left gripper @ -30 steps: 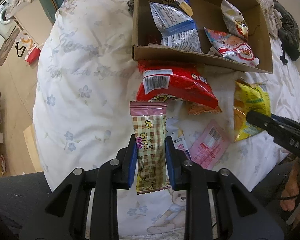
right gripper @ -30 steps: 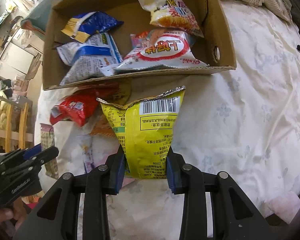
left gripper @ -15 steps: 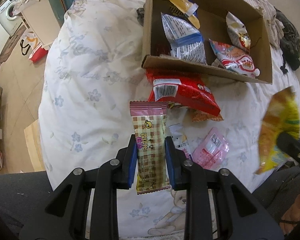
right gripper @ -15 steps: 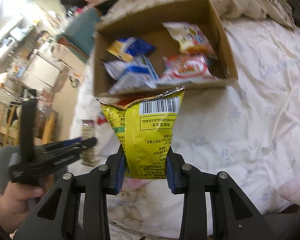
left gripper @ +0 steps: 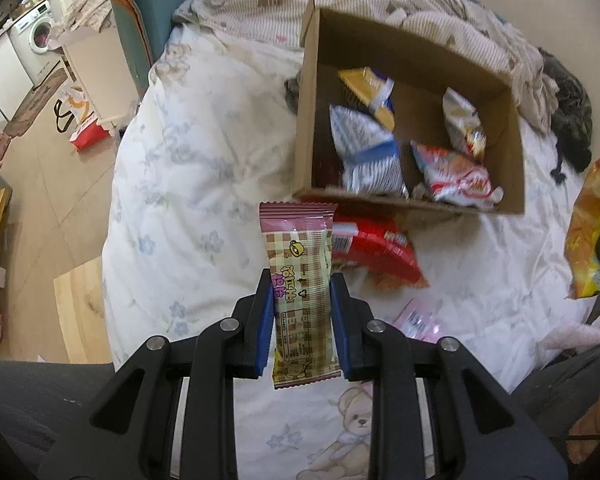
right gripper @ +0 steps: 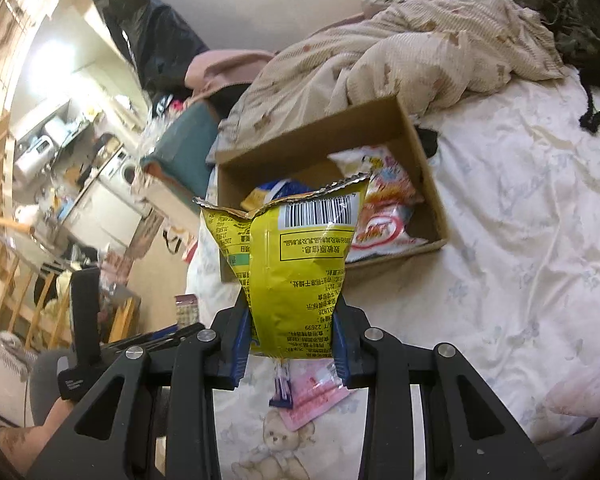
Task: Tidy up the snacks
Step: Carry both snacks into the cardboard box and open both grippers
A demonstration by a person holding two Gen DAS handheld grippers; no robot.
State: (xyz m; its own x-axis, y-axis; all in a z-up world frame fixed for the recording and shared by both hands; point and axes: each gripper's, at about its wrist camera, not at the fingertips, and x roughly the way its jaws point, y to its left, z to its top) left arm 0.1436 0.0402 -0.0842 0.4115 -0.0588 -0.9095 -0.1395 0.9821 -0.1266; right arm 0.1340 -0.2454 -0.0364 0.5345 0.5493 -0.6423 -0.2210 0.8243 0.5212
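Observation:
My left gripper (left gripper: pixel 300 322) is shut on a pink and cream checked snack bar (left gripper: pixel 300 280), held upright above the bed. My right gripper (right gripper: pixel 290 344) is shut on a yellow snack bag (right gripper: pixel 300 264) with a barcode at its top. That yellow bag (left gripper: pixel 592 232) also shows at the right edge of the left wrist view. An open cardboard box (left gripper: pixel 416 60) lies on the bed ahead of both grippers, with several snack bags (left gripper: pixel 368 152) inside. A red snack bag (left gripper: pixel 380 252) lies on the sheet just in front of the box.
A pink packet (right gripper: pixel 316 392) and a small blue-edged sachet (right gripper: pixel 280 388) lie on the floral white sheet (right gripper: pixel 520 240) below my right gripper. A rumpled beige blanket (right gripper: pixel 400 52) is piled behind the box. Left of the bed are wooden floor (left gripper: pixel 40 184), a washing machine (left gripper: pixel 36 40) and a red bag (left gripper: pixel 88 136).
Both grippers have risen and tilted up with their snacks, so the box looks smaller and farther. The yellow bag has left the sheet and now hangs at the right edge of the left view.

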